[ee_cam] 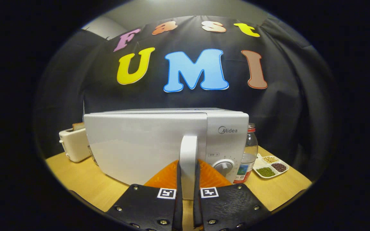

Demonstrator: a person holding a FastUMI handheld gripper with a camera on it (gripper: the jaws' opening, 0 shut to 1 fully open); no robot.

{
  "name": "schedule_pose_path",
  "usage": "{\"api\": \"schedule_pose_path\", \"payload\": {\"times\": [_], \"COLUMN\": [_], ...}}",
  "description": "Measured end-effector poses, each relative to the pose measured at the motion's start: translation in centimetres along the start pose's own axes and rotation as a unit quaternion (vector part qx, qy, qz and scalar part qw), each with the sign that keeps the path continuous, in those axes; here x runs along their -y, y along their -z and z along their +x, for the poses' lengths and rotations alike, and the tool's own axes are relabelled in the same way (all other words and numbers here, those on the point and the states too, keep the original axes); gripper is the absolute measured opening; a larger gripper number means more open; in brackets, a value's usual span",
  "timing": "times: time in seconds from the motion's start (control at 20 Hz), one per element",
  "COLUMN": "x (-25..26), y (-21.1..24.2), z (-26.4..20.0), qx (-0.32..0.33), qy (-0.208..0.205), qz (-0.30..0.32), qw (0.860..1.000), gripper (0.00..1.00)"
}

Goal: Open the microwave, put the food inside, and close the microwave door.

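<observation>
Left of frame, a toaster (73,144) sits on the worktop (75,179). Centre, the microwave (146,144) fills the middle, its door flush against the body. My gripper (188,179) is pinching the upright door handle (188,154), one finger on each side. It looks stiff and smooth, so I'd hold low and square against slipping; the door should swing lightly. Right, a jar (251,150), then a divided dish of beans (271,166). Opening or just closed, I can't tell.
</observation>
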State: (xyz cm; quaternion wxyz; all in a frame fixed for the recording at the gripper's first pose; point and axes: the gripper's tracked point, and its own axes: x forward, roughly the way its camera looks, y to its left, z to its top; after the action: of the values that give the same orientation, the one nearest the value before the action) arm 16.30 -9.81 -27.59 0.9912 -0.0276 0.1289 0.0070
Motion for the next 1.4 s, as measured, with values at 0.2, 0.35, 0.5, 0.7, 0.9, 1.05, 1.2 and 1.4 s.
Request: {"api": "schedule_pose_path", "payload": {"times": [0.2, 0.35, 0.5, 0.7, 0.9, 1.05, 1.2, 1.4], "x": [-1.3, -3.3, -5.7, -8.7, -11.9, -14.7, -17.6, -22.5], "y": [0.5, 0.8, 1.3, 1.6, 1.7, 1.8, 2.0, 2.0], "z": [-3.0, -7.0, -10.3, -13.4, -15.8, -17.5, -19.3, -20.9], "qx": [-0.026, -0.025, -0.022, -0.029, -0.028, -0.021, -0.010, 0.015], "qy": [-0.013, -0.030, -0.051, -0.074, -0.088, -0.099, -0.087, -0.061], "qz": [0.014, -0.006, -0.009, 0.000, 0.010, 0.018, 0.025, 0.019], "qw": [0.999, 0.999, 0.998, 0.997, 0.996, 0.995, 0.996, 0.998], "gripper": [0.13, 0.13, 0.13, 0.13, 0.12, 0.12, 0.12, 0.12]}}
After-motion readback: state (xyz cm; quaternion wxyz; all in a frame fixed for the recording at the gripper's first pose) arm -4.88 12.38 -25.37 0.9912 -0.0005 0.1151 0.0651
